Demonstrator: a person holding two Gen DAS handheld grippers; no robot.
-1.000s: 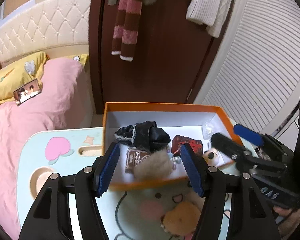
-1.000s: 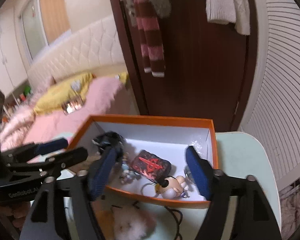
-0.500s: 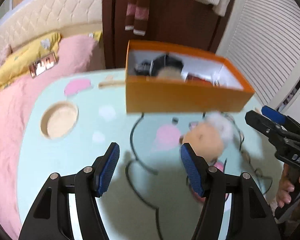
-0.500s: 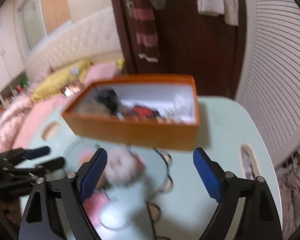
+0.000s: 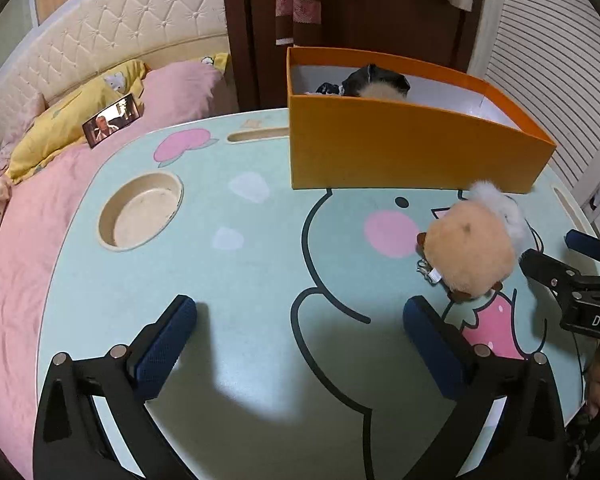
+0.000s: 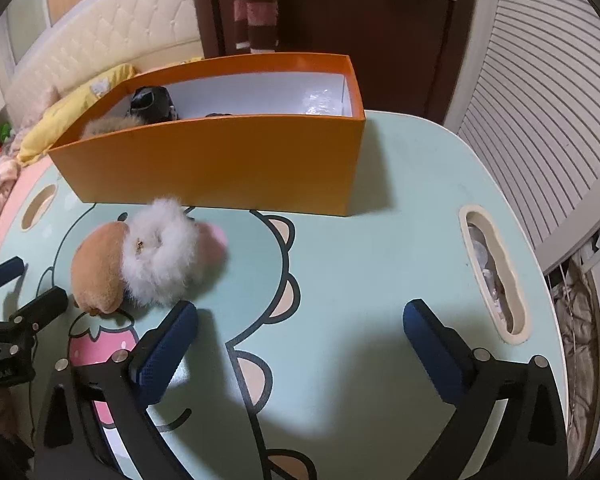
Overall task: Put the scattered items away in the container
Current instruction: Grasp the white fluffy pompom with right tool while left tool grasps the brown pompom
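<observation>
Item one — my left gripper [image 5: 300, 320]: jaws spread wide, nothing between them, above the mint cartoon table [image 5: 240, 280]. Item two — my right gripper [image 6: 300, 320]: likewise spread wide and holding nothing. Item three: tan-and-white plush toy [image 6: 148, 260], lying on the table just in front of the orange box [image 6: 220, 160], outside it, near my right gripper's left fingertip. Item four: inside the box I see a black bundle [image 6: 152, 102] and a fur pompom [image 5: 380, 90].
</observation>
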